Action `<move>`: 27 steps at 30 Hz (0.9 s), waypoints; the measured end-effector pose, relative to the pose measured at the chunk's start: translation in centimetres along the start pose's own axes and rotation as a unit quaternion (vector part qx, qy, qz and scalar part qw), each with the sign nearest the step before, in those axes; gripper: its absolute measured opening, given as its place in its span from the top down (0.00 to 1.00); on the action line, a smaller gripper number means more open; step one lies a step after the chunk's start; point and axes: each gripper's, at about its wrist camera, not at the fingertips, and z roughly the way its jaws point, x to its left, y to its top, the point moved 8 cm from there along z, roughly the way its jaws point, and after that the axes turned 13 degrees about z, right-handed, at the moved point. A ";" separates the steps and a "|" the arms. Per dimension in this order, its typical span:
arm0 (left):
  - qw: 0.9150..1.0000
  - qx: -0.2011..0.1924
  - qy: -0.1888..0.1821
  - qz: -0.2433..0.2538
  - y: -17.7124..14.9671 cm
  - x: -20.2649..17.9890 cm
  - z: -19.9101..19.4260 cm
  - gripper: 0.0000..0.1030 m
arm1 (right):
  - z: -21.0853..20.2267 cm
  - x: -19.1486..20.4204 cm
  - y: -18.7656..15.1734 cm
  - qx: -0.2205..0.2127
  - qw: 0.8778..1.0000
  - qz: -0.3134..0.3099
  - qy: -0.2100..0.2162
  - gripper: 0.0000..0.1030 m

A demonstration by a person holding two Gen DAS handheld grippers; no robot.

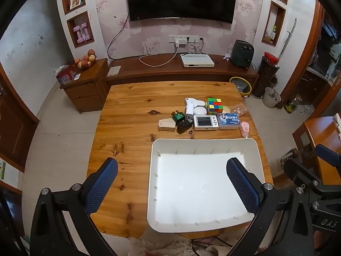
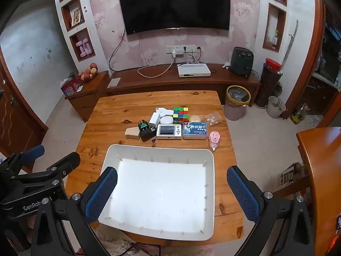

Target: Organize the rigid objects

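Observation:
An empty white tray [image 1: 157,147] [image 2: 210,153] lies at the near edge of the wooden table [image 1: 132,111] [image 2: 110,115]. Behind it sits a cluster of small objects: a Rubik's cube [image 1: 214,106] [image 2: 181,114], a white device with a screen [image 1: 205,122] [image 2: 169,131], a blue-labelled box [image 1: 229,121] [image 2: 195,130], a black adapter [image 1: 184,125] [image 2: 147,134], a green jar [image 1: 178,116] [image 2: 143,125], a beige case [image 1: 166,125] [image 2: 132,132] and a pink item [image 1: 245,128] [image 2: 214,139]. My left gripper [image 1: 172,166] and right gripper [image 2: 172,173] are open and empty, held above the tray's near side.
A TV cabinet [image 1: 162,70] with a white set-top box [image 1: 197,60] stands behind the table. A bin with a yellow rim [image 2: 237,102] sits on the floor right of the table. Another wooden table [image 2: 321,170] is at the far right.

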 end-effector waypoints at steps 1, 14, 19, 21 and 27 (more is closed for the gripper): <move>1.000 0.001 0.000 -0.001 0.0 0.0 0.0 0.01 | 0.0 0.0 0.0 0.002 1.000 0.000 -0.001 0.00; 1.000 0.006 -0.003 -0.007 -0.6 0.6 0.3 0.01 | 0.6 -0.5 -0.3 0.006 1.000 0.000 -0.003 0.00; 1.000 0.008 -0.003 -0.006 -0.8 0.7 0.4 0.01 | 0.9 -0.1 -0.2 0.009 1.000 0.000 -0.006 0.00; 1.000 0.008 -0.004 -0.006 -0.8 0.6 0.5 0.01 | 1.1 -0.2 -0.3 0.009 1.000 -0.001 -0.007 0.00; 1.000 0.012 -0.003 -0.003 -1.2 0.1 1.0 0.01 | 1.1 -0.2 -0.3 0.010 1.000 0.000 -0.007 0.00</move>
